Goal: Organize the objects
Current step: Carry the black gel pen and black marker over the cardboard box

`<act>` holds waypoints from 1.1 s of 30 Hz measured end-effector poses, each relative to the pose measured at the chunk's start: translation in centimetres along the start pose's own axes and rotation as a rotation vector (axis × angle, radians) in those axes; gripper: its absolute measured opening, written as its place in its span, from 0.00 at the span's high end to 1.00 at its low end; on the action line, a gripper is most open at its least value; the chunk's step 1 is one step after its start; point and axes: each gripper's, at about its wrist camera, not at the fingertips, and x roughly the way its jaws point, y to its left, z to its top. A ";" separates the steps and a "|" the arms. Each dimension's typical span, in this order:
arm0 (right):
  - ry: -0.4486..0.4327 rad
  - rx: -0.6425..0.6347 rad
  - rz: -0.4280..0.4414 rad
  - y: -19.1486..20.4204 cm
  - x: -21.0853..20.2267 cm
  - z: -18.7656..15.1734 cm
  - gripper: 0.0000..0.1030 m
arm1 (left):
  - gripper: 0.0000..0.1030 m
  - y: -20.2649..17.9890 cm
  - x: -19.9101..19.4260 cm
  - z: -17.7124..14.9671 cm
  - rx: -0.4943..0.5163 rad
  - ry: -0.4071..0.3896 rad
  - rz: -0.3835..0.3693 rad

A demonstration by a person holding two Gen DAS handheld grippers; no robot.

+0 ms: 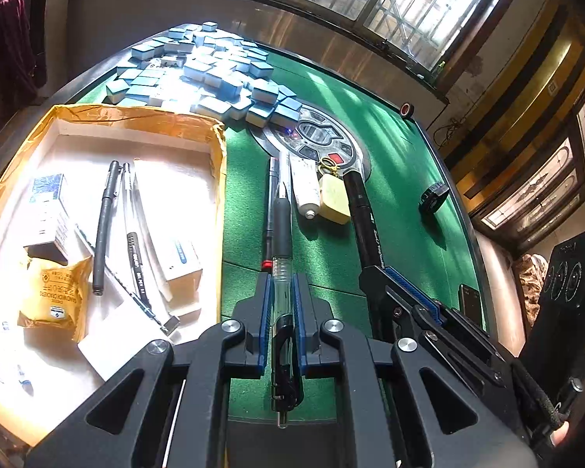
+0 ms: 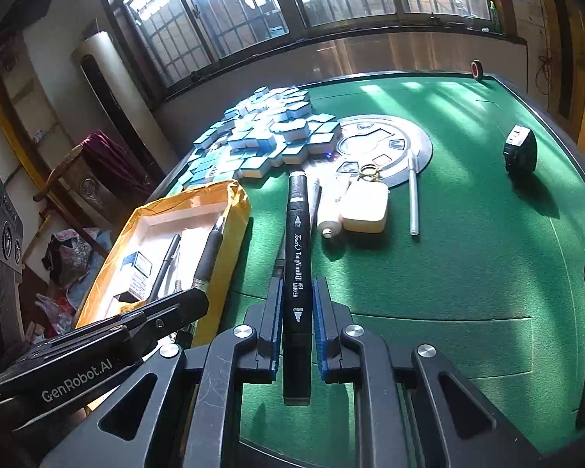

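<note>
On my far left the yellow-edged box (image 1: 214,144) is sitting on the green tabletop (image 1: 401,179). Pens and small packs are already lying inside it, and their long sides are running from the near end to the far end.

Next, my left tongs (image 1: 284,308) are squeezing a clear gel pen (image 1: 281,241). The pen is pointing straight out ahead, along the tongs. The box is lying just to the left of these tongs, so I think my left hand is the nearer one to it. The pen's long side is already going the same way as the pens in the box, so I am guessing it only needs to go sideways and down.

Then my right tongs (image 2: 297,312) are pinching a fat black marker (image 2: 298,241). It is also sticking straight forward, up off the felt. From here the box (image 2: 238,202) is lying further off to the left, past my left tongs (image 2: 199,296).

In front of both, a white tube (image 2: 329,218), a cream case (image 2: 364,206) with rings and a silver pen (image 2: 413,199) are still waiting near the round plate (image 2: 421,144). Far right, a black tape measure (image 2: 520,150) is sitting alone.
</note>
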 end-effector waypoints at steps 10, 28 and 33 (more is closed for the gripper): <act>0.041 -0.083 0.100 4.8 1.9 -0.3 0.87 | 0.92 6.0 -2.7 0.7 -0.112 -0.060 0.087; 0.146 -0.167 0.199 9.0 5.4 -1.1 0.87 | 0.92 10.4 -1.2 0.8 -0.161 -0.015 0.153; 0.165 -0.192 0.204 9.9 6.2 -1.5 0.87 | 0.92 11.2 -0.9 0.6 -0.170 -0.004 0.158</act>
